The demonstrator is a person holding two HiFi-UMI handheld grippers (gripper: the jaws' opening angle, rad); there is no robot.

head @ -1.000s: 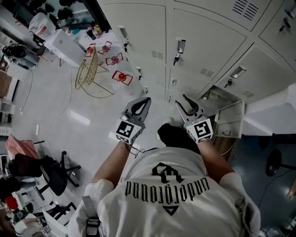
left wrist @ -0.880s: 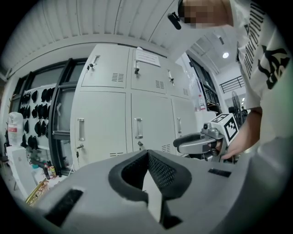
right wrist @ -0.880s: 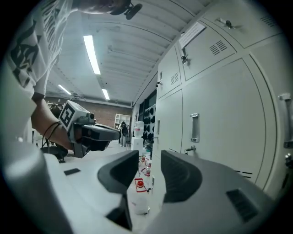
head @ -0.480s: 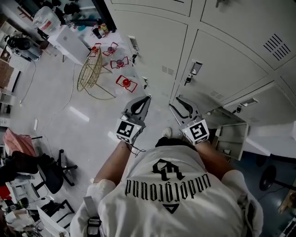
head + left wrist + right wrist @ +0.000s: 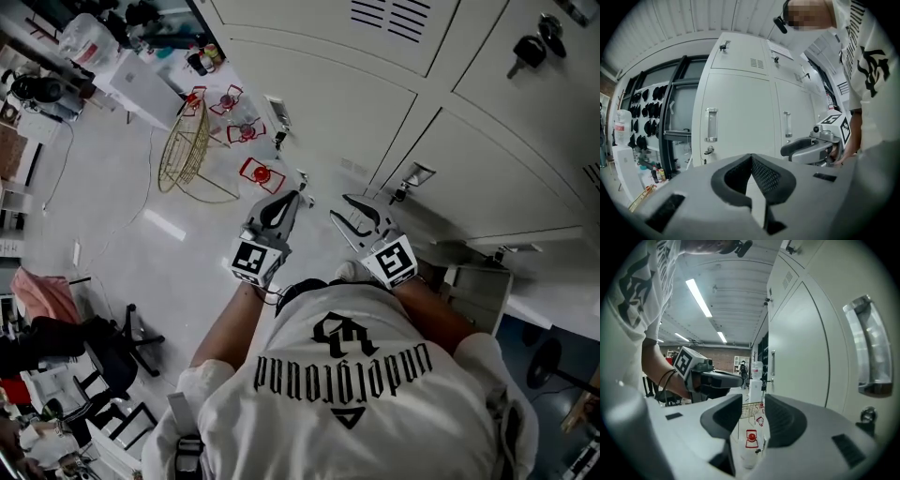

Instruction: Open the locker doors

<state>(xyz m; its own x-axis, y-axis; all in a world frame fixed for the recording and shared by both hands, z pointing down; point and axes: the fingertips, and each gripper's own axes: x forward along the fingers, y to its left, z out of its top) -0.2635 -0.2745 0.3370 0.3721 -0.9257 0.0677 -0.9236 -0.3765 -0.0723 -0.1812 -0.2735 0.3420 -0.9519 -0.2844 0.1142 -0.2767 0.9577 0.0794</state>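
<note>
**Head view:** person faces the bank of lockers (image 5: 319, 103). Upper and middle doors are closed. One lower door (image 5: 480, 289) at far right looks already swung out, though it is dim there. Left claw (image 5: 289, 200) and right claw (image 5: 342, 211) are held out ahead of the chest, side by side, both short of the doors and touching nothing. A pull handle (image 5: 415, 175) sits just beyond the right claw. My read: this is the approach step, with the claws aimed at the doors to line up on a handle. Wire basket (image 5: 187, 150) and red floor pieces (image 5: 261, 173) lie off to the left, well clear. This is the only view showing both claws against the whole locker bank.

**Left gripper view:** left claw pads meet at the tip with nothing between them, so it probably isn't the one meant to grab. Two closed doors show front-on, with a vertical bar handle (image 5: 711, 124) and a lock knob (image 5: 708, 150) under it. The head view doesn't give that detail. The right claw shows side-on at right.

**Right gripper view:** right claw pads stand apart. Only the floor, the basket and a red piece show through the gap. A near handle (image 5: 872, 357) sits large at the right edge, beside the claw and not between the pads, with its lock (image 5: 867, 414) below. Likely the next target.
</note>
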